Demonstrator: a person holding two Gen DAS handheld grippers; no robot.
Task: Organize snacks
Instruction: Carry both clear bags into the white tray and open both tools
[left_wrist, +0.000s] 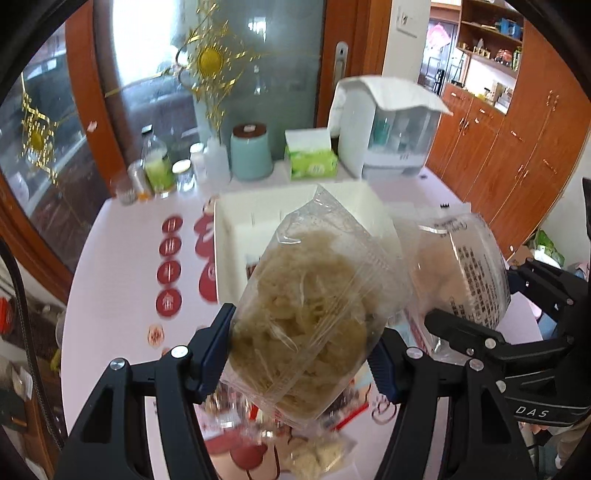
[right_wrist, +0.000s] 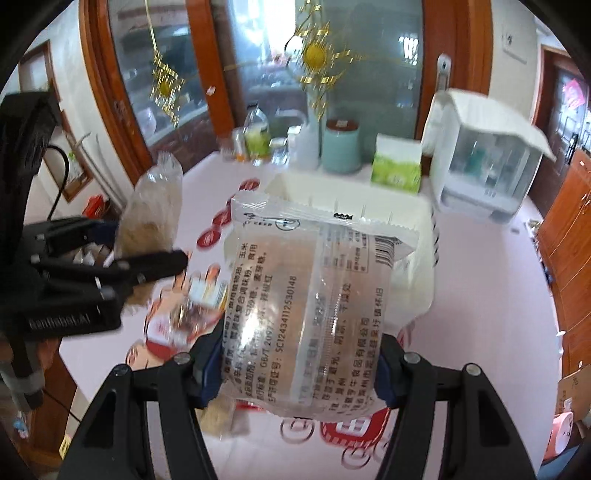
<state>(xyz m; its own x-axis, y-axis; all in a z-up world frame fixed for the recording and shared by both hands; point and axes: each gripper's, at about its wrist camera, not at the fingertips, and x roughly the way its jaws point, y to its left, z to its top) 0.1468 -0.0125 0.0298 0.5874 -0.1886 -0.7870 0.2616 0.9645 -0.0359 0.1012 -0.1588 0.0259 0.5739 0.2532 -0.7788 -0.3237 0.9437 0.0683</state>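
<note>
Clear snack bags (left_wrist: 306, 306) (right_wrist: 314, 302) between both tongs' (left_wrist: 301, 354) (right_wrist: 301, 369) pads

A home dining room: a pink-clothed table (left_wrist: 110, 258) with jars, tissue box (left_wrist: 312, 157), wooden cabinets (left_wrist: 517, 147) and glass doors (right_wrist: 369, 74) with gold ornaments.

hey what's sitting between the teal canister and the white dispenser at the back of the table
A green and white tissue box stands between the teal canister and the white dispenser; both wrist views show it.
</note>
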